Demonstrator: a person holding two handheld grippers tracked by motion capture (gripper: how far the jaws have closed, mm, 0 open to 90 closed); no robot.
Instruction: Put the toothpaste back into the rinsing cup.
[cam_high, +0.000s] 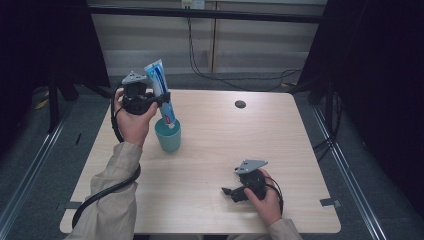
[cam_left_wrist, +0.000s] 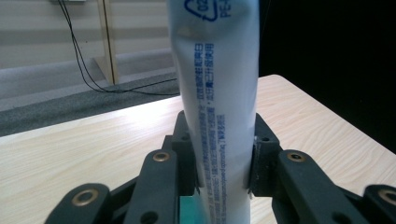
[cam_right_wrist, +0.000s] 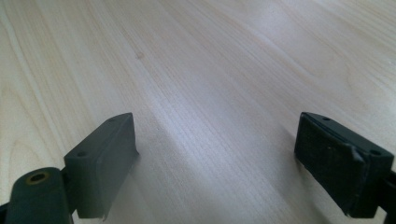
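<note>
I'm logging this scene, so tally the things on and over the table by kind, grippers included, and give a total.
Toothpaste tubes: 1, the tube clamped in the left gripper, its lower end in the cup.
Cups: 1, the teal cup.
Grippers: 2, the left gripper and the right gripper, which rests open on the table.
Total: 4

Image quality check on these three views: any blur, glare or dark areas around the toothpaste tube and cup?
High view: soft overall, both sides black, but the toothpaste tube, teal cup and left gripper read fine. Left gripper view: tube close, slightly soft, print still legible; right background black. Right gripper view: pale sheen across the table, the right gripper has its jaws wide apart, near parts blurred.
</note>
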